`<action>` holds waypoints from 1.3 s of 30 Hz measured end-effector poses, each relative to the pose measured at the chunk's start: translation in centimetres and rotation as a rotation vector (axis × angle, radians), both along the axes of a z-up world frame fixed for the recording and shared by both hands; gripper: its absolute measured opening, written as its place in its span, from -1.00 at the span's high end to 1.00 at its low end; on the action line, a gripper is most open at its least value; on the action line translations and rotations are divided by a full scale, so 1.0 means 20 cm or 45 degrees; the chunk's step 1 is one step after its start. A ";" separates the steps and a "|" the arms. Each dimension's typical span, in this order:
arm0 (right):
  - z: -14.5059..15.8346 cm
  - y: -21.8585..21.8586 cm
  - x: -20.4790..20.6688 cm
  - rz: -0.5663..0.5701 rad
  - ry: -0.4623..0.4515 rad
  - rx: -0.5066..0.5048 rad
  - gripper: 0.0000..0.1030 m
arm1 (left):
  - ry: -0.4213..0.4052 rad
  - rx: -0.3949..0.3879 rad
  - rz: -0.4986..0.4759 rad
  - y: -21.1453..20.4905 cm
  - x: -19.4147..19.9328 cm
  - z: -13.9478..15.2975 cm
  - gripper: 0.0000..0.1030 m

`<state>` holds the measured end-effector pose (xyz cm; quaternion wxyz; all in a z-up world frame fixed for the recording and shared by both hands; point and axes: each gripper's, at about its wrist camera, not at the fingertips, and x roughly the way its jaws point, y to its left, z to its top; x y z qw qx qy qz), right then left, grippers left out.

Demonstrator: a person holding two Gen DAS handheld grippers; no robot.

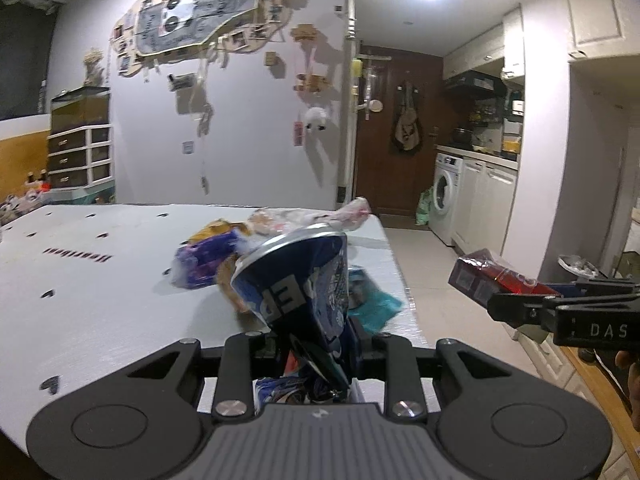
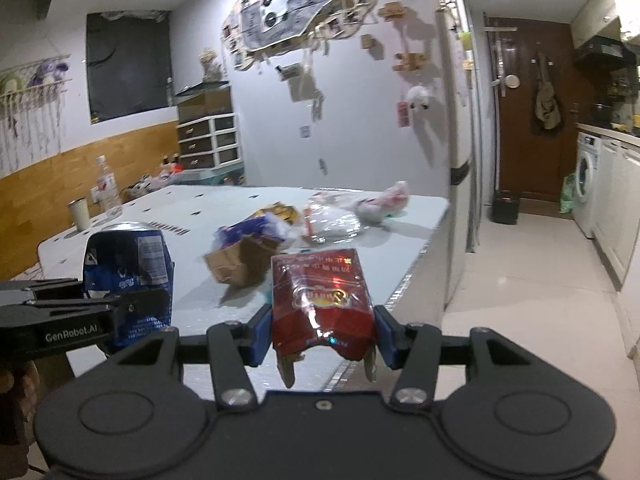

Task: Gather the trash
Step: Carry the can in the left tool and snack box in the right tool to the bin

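Observation:
My left gripper (image 1: 312, 344) is shut on a crushed blue drink can (image 1: 296, 280), held above the near edge of the white table (image 1: 100, 300). The same can (image 2: 128, 264) shows at the left of the right wrist view, in the left gripper (image 2: 132, 308). My right gripper (image 2: 320, 332) is shut on a red cigarette pack (image 2: 320, 300) wrapped in clear film, with its blue pads (image 2: 262, 334) pressing on both sides. That pack (image 1: 492, 276) appears at the right of the left wrist view, off the table's edge. More trash lies on the table: a purple wrapper (image 1: 204, 260), a brown cardboard box (image 2: 236, 264), clear plastic (image 2: 336, 220) and a teal packet (image 1: 376, 304).
A white cup (image 2: 79, 214) and a clear bottle (image 2: 105, 184) stand at the table's far left. To the right is tiled floor (image 2: 520, 272), a black bin (image 2: 505, 206) by the brown door, a washing machine (image 1: 446, 196) and white cabinets. A drawer unit (image 1: 80, 148) stands by the far wall.

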<state>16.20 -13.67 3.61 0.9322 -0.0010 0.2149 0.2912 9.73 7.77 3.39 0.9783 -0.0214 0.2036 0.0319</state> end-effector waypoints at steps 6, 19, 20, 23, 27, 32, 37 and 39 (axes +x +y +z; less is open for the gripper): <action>0.00 -0.19 0.02 -0.096 -0.005 0.018 -0.03 | 0.003 0.005 -0.075 -0.16 0.09 0.00 0.42; -0.08 -0.59 0.09 -0.315 0.026 0.035 -0.03 | 0.042 0.009 -0.285 -0.54 0.32 -0.07 0.42; -0.08 -0.62 0.09 -0.330 0.034 0.036 -0.03 | 0.050 0.008 -0.302 -0.57 0.34 -0.08 0.42; -0.12 -0.70 0.12 -0.369 0.057 0.039 -0.03 | 0.077 0.013 -0.347 -0.67 0.39 -0.13 0.42; -0.19 -0.78 0.16 -0.414 0.103 0.038 -0.03 | 0.122 0.009 -0.389 -0.76 0.47 -0.18 0.42; -0.32 -0.86 0.23 -0.455 0.188 0.025 -0.03 | 0.192 -0.006 -0.430 -0.85 0.58 -0.29 0.42; -0.46 -0.92 0.30 -0.485 0.282 0.026 -0.03 | 0.283 -0.024 -0.449 -0.92 0.69 -0.41 0.42; -0.51 -0.93 0.34 -0.490 0.322 0.023 -0.03 | 0.324 -0.034 -0.460 -0.93 0.73 -0.46 0.42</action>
